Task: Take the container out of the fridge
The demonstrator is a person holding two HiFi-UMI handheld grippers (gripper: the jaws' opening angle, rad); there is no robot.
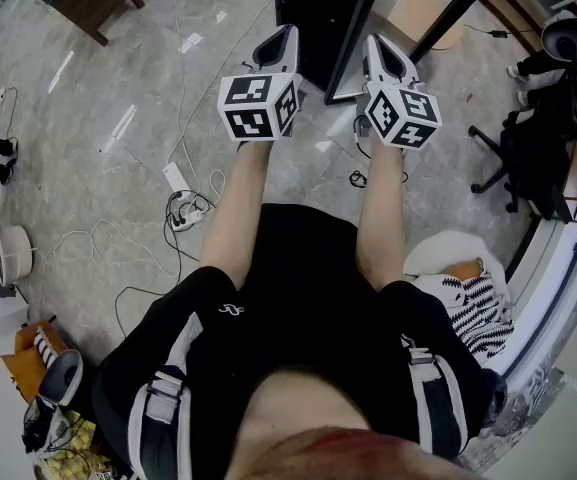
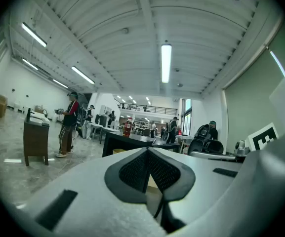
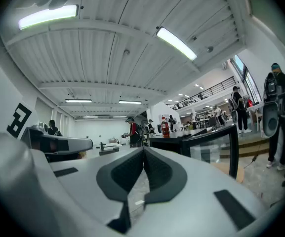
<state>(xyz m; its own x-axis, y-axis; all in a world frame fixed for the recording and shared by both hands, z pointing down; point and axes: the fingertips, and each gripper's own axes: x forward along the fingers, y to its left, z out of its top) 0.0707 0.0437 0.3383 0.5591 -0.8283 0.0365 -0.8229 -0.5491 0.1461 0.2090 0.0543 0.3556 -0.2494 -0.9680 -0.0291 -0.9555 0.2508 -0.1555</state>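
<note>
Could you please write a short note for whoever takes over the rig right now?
The left gripper is shut and empty. The right gripper is shut and empty. Both are held side by side toward the fridge, touching nothing. Its glass door stands open. The container cannot be made out from here. Nothing is out yet. Left to do: reach in, grip the container, lift it out.

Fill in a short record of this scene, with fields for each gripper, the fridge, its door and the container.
left gripper: shut, empty, held out towards the fridge
right gripper: shut, empty, close to the door
fridge: black, in front of the person
door: glass, standing open
container: cannot be made out
</note>
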